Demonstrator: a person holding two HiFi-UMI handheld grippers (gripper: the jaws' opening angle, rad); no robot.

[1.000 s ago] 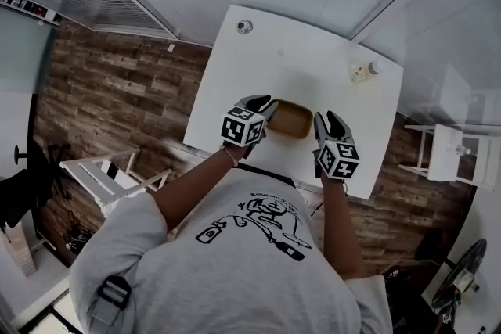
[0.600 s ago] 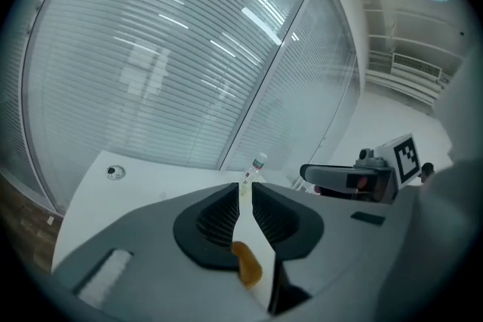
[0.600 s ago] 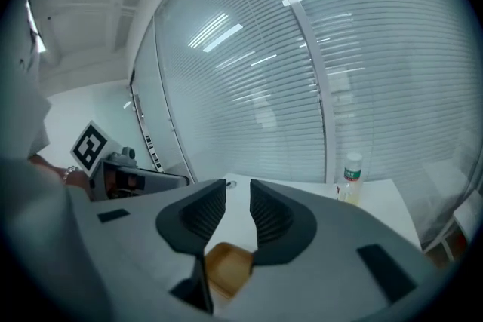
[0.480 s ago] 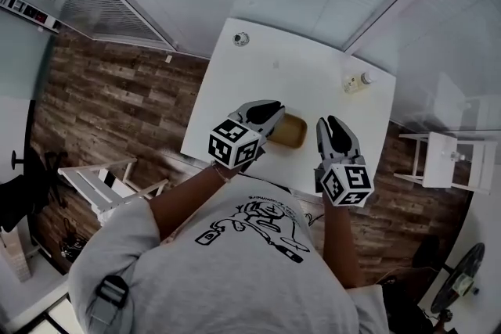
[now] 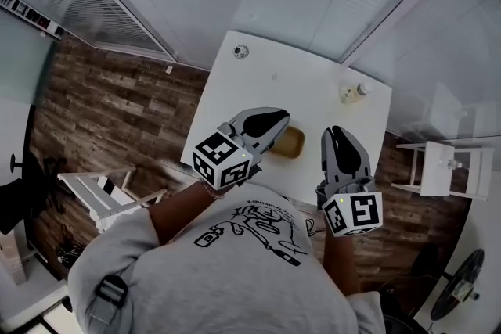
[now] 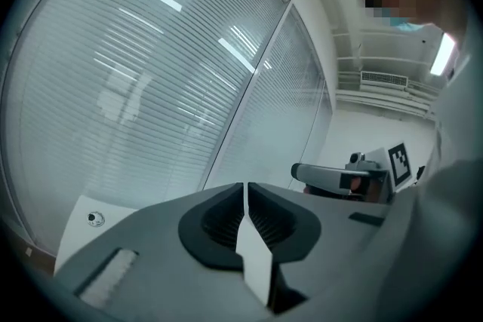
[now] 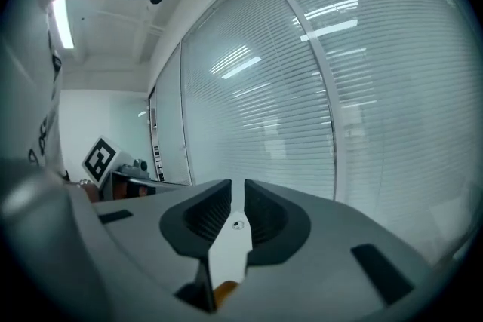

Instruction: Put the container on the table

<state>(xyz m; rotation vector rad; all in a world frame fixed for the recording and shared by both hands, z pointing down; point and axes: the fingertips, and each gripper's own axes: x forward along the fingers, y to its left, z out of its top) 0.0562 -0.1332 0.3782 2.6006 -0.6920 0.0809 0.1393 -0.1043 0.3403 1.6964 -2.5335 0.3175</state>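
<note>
The brown container rests on the white table near its front edge, partly hidden behind my left gripper. Held high above the table, my left gripper sits to the container's left and my right gripper to its right. Neither touches it. Both pairs of jaws have just been closing and now stand together with nothing between them. Seen in its own view, the left gripper faces a wall of blinds. So does the right gripper in its view.
A small round object lies at the table's far left corner, and a small bottle-like item at the far right. A white stool stands right of the table, a white rack to the left on the wood floor.
Both grippers have risen off the table toward the head camera, and their jaws have closed. The container stays where it was on the table.
</note>
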